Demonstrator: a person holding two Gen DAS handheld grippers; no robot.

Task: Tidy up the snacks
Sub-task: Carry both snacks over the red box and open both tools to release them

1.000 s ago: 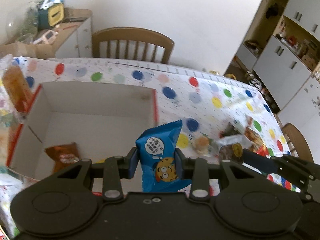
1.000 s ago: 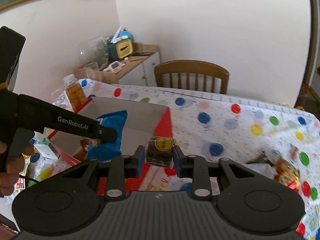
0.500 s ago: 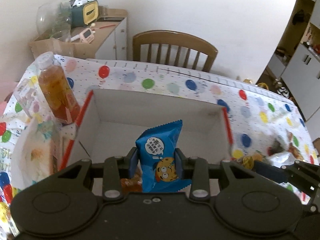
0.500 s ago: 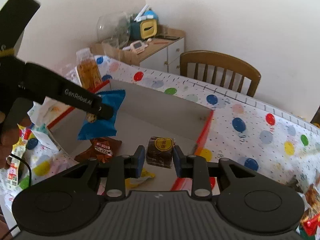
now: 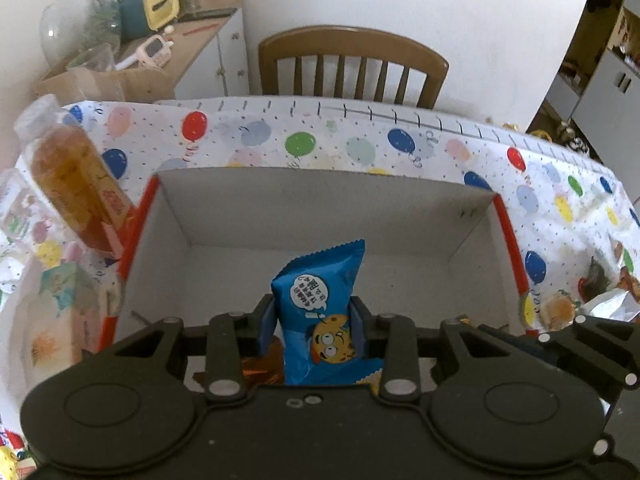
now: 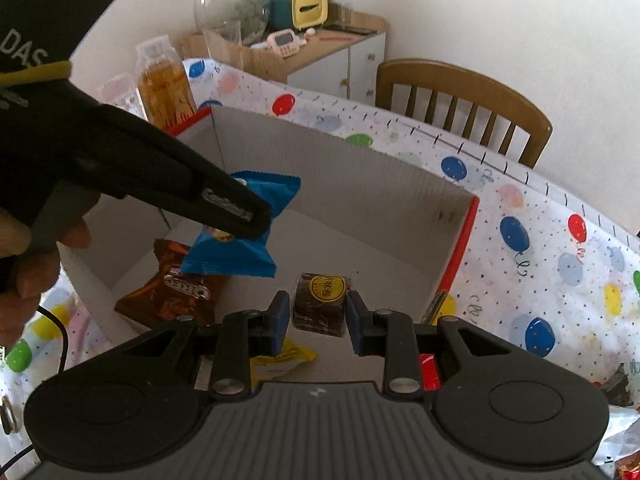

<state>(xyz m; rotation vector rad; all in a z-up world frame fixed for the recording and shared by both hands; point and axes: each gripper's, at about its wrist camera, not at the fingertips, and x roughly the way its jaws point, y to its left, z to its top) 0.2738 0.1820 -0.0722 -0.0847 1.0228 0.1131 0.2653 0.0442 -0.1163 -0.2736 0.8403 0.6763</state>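
Above the white cardboard box [image 5: 320, 208], the blue cookie packet [image 5: 320, 312] stands upright, pinched by the left gripper [image 5: 313, 326]. At its 3 o'clock, the right gripper [image 6: 317, 322] is clamped on a brown wrapped cake [image 6: 320, 304], also over the box. An Oreo pack [image 6: 176, 292] and a yellow packet [image 6: 280, 360] lie inside. At the box's 9 o'clock stands a bottle of orange drink [image 5: 76, 184].

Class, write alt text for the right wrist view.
The right gripper holds a brown snack over an open box on a balloon-print table. Beside it, the left gripper holds a blue packet above an Oreo pack.
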